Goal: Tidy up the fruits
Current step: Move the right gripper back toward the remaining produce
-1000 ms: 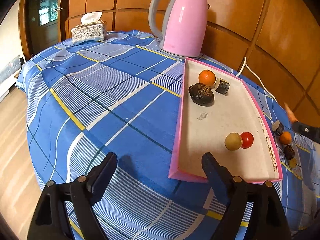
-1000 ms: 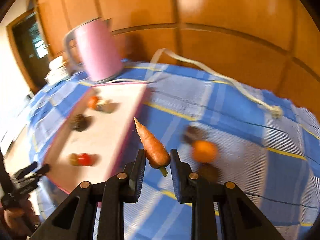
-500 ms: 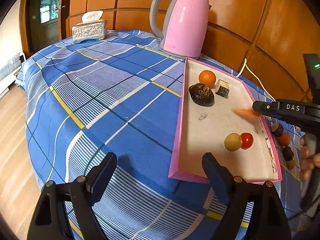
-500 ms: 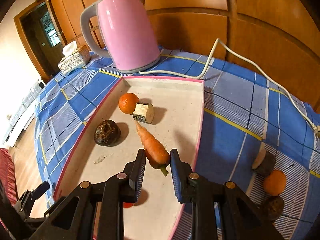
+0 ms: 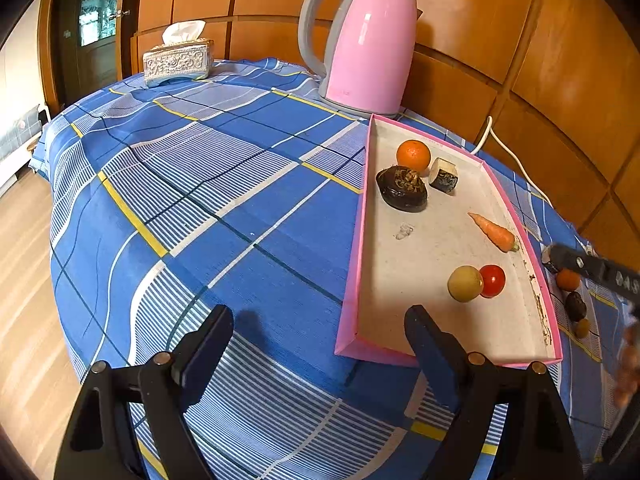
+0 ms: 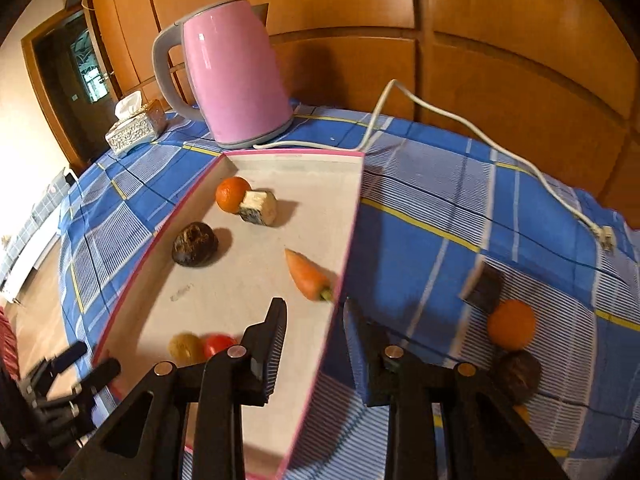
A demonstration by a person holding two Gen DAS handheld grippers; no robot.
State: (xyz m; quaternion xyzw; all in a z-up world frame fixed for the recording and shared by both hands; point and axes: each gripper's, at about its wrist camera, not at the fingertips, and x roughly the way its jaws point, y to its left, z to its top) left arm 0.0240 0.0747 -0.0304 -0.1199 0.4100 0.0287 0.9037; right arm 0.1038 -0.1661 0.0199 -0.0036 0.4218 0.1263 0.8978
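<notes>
A pink-rimmed tray lies on the blue checked cloth. In it are a carrot by the right rim, an orange, a dark shrivelled fruit, a cut chunk, a tan ball and a tomato. My right gripper is open and empty, just behind the carrot over the tray's right rim. My left gripper is open and empty at the tray's near left corner.
Outside the tray on the right lie a dark block, an orange and a dark fruit. A pink kettle with a white cord stands behind. A tissue box sits far left.
My right gripper opened and let go of the carrot, which now lies in the tray by the right rim. The gripper drew back. The left gripper stayed put.
</notes>
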